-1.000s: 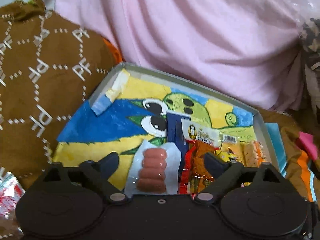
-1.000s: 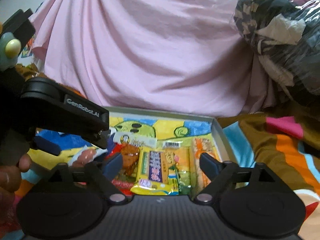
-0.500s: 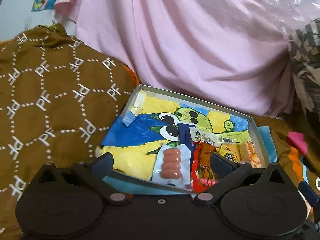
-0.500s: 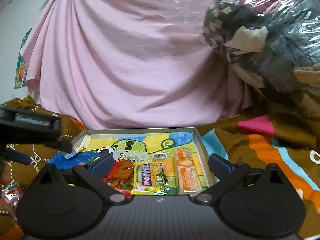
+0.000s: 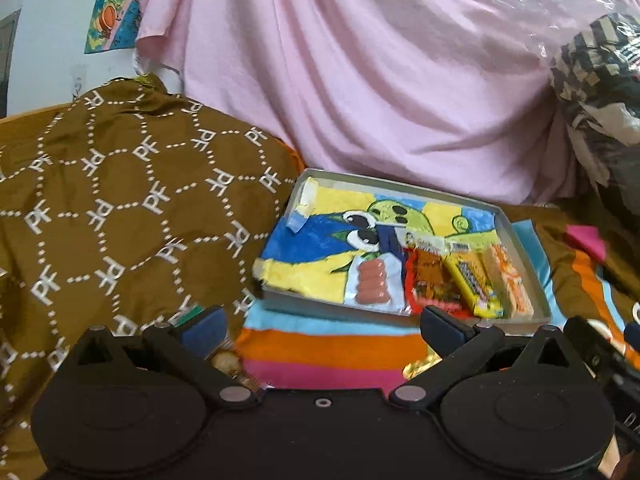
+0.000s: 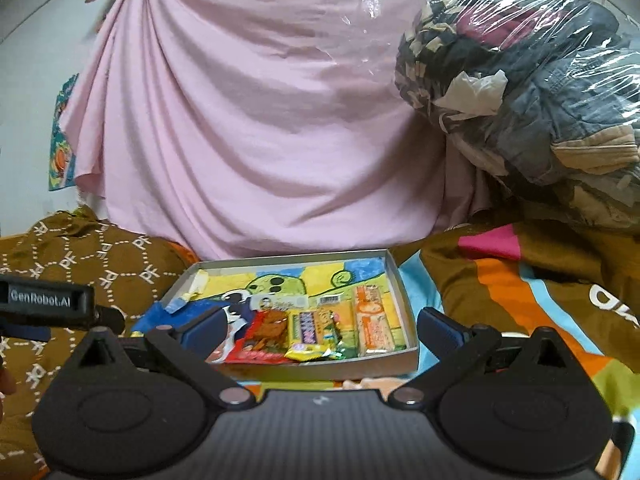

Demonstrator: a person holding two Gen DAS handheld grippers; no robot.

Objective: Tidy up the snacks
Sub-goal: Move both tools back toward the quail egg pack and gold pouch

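Note:
A shallow grey box [image 5: 520, 240] lined with a cartoon drawing lies on the striped blanket. Along its right half lie a sausage pack [image 5: 374, 284], a red packet [image 5: 430, 280], a yellow bar [image 5: 472, 284], an orange-white wafer pack [image 5: 508, 276] and a long white packet [image 5: 424, 242]. My left gripper [image 5: 322, 324] hangs open in front of the box, nothing between its fingers. My right gripper [image 6: 320, 326] is open too, short of the box [image 6: 400, 280], and empty. The left gripper's finger [image 6: 48, 304] shows at the right view's left edge.
A brown patterned cushion [image 5: 120, 208] rises left of the box. A pink sheet [image 5: 360, 80] hangs behind it. A plastic-wrapped bundle of clothes [image 6: 520, 100] sits at the back right. Small loose wrappers [image 5: 226, 360] lie on the striped blanket [image 5: 328, 344] under the left gripper.
Both grippers have pulled back from the box and risen a little, so the box looks smaller and farther away. Their jaws spread slightly wider. The snacks stayed in place.

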